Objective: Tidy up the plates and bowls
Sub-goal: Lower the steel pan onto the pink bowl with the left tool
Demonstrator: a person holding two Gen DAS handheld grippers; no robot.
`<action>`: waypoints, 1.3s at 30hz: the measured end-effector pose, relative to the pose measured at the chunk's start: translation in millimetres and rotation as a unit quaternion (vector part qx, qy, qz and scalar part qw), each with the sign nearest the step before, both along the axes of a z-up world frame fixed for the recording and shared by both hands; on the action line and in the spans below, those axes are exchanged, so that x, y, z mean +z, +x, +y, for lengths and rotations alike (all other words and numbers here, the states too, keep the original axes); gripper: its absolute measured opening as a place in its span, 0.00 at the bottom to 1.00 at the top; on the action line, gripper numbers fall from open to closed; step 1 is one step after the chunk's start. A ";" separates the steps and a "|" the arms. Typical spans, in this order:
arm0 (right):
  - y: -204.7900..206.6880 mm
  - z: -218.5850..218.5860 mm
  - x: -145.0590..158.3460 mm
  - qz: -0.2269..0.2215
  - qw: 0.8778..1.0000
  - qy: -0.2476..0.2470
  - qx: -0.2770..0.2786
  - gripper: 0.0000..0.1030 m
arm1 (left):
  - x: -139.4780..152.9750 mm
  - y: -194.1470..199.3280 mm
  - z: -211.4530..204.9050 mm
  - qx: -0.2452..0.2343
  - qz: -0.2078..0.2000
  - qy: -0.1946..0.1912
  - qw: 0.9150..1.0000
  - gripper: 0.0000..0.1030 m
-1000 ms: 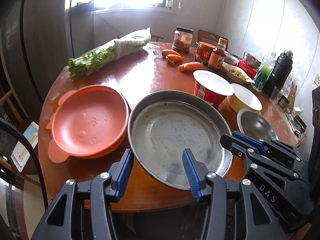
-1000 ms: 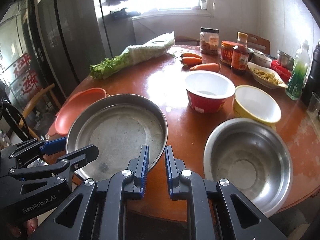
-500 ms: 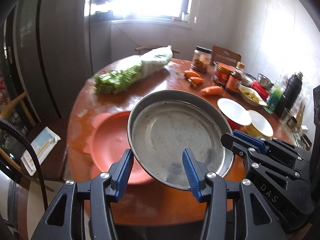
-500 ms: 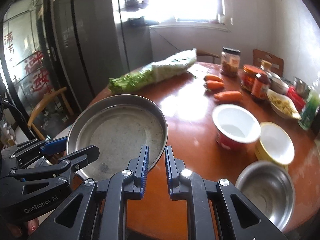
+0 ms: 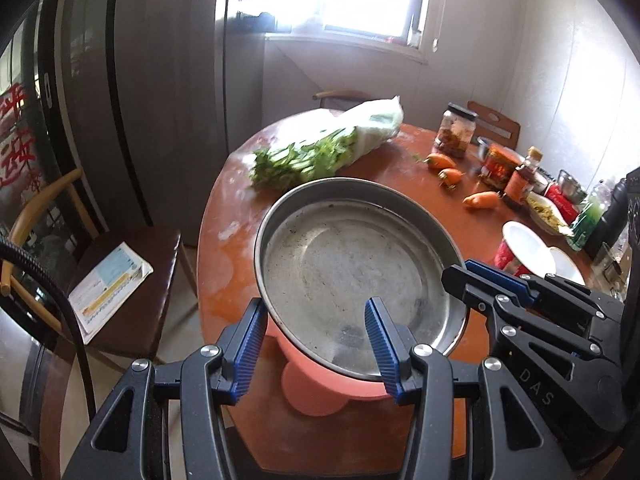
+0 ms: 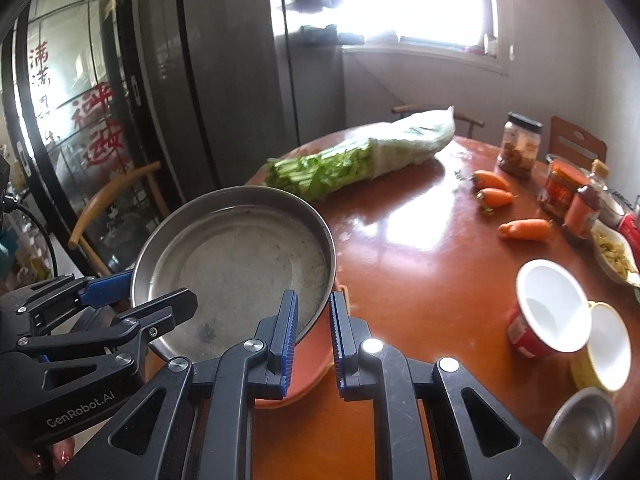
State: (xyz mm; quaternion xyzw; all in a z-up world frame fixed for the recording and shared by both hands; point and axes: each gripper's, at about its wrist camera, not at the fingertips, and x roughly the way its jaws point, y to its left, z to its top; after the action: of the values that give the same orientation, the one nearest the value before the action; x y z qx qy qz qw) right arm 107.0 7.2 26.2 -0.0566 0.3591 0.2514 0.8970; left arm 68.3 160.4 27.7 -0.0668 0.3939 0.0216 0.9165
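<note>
Over the pink plate [image 5: 320,384], both grippers [image 5: 316,344] [image 6: 313,336] clamp the steel pan [image 5: 352,264], carrots [image 6: 524,229] beyond.

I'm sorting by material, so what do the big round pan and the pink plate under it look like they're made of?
Round pan: metal, likely stainless steel; dull grey sheen, scuffed, thin rolled rim.
Pink plate: probably plastic or silicone; matte, even salmon colour, no gloss.

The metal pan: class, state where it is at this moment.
In both wrist views the metal pan sits near centre, gripped at its rim by both grippers, above the orange plate at the table's near edge.
</note>
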 end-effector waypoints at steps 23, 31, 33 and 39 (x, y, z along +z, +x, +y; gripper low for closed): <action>20.7 9.0 -41.9 0.037 0.999 -0.029 -0.005 0.16 | -41.9 20.8 0.5 -0.006 0.038 0.012 0.999 0.50; 21.0 11.8 -42.9 0.038 0.999 -0.031 -0.003 0.17 | -41.8 23.1 1.9 -0.002 0.037 0.013 0.999 0.50; 21.2 11.5 -43.0 0.040 0.999 -0.029 -0.003 0.17 | -42.0 23.4 2.6 -0.003 0.037 0.013 0.999 0.50; 22.9 10.1 -43.1 0.050 0.998 -0.023 -0.002 0.18 | -41.2 23.6 6.0 -0.001 0.036 0.006 0.999 0.50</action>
State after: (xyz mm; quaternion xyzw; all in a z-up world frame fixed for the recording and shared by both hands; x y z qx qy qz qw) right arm 130.0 17.3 -17.0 -0.0638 0.4096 0.2440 0.8767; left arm 91.9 166.5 -13.5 -0.0600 0.4269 0.0257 0.9019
